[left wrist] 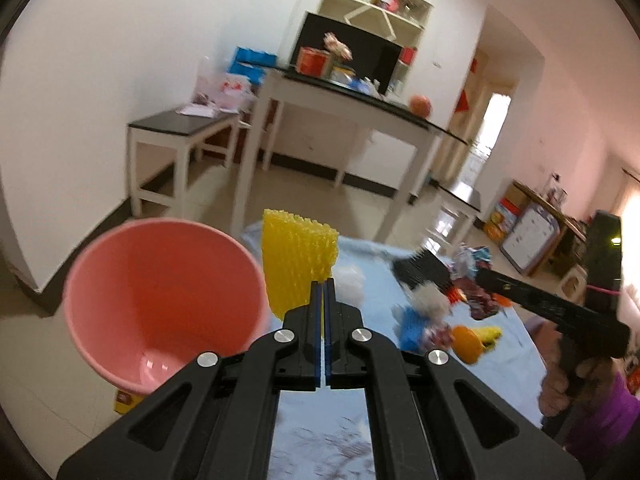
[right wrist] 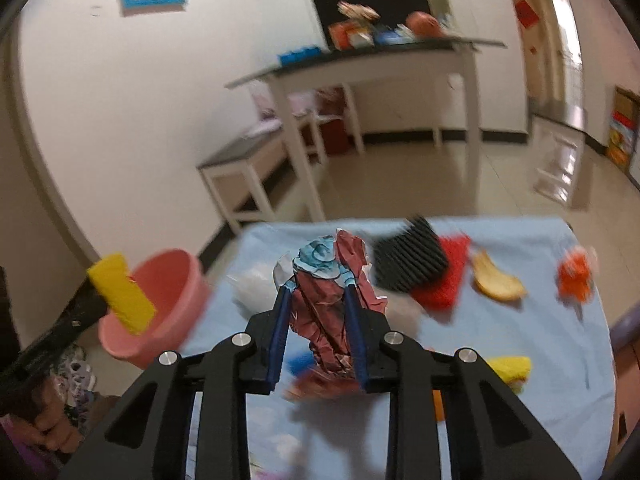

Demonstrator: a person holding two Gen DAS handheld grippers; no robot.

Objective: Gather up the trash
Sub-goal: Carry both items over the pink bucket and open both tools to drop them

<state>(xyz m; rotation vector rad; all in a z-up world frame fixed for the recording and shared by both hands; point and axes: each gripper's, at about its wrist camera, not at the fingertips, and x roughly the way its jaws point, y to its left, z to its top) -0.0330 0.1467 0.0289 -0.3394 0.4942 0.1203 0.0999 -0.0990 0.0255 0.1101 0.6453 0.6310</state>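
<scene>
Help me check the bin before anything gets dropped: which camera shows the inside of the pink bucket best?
The left wrist view. There the pink bucket tips its mouth toward the camera, showing the inner wall and glossy bottom, with nothing visible inside. In the right wrist view it appears smaller and blurred from the side, partly behind the yellow foam mesh, its bottom hidden.

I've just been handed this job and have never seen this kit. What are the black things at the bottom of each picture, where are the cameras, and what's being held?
Those are handheld grippers, one per hand, each carrying its own fisheye camera looking along its jaws. The left gripper is shut on a yellow foam net, beside the pink bucket. The right gripper pinches a crumpled red and blue wrapper over the blue cloth. On the cloth lie a black brush, a peel, a white wad and other scraps.
</scene>
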